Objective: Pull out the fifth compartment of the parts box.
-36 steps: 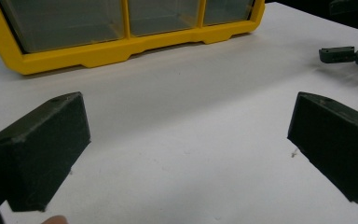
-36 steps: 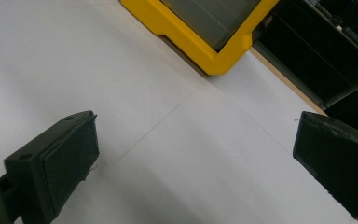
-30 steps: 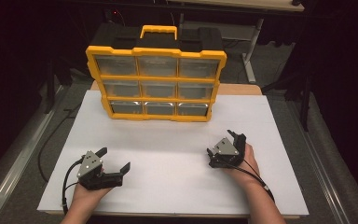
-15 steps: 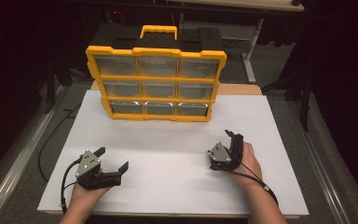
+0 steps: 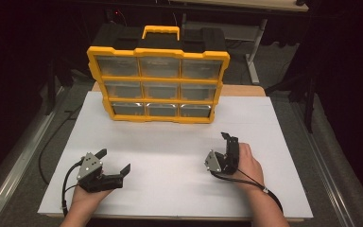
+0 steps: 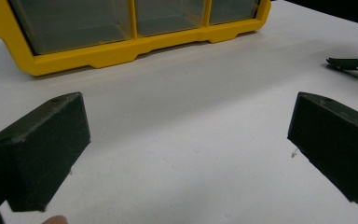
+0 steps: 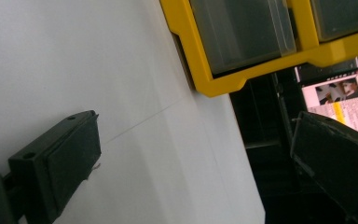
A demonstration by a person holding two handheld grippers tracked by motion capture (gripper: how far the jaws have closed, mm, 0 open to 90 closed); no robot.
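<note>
Both tools sit low on the near part of the white table top [image 5: 170, 142], and neither holds anything. The left gripper [image 5: 115, 165] has its jaws spread wide, with bare table between them in its own view, pointing toward the far right. The right gripper [image 5: 227, 144] is rolled onto its side; its jaws also stand well apart and touch nothing, though from above they overlap, so how wide they stand is hard to judge there.

The yellow organizer [image 5: 158, 85] stands upright at the far middle of the table, well apart from both tools. Its clear drawers [image 5: 159, 109] are all pushed in.

The step in hand looks like the reach to that case. To do it well, the right gripper should be levelled first. Either tool should then come straight at one bottom-row drawer, jaws kept open until they bracket its front lip, while the other steadies the frame so that the case does not slide or tip.
</note>
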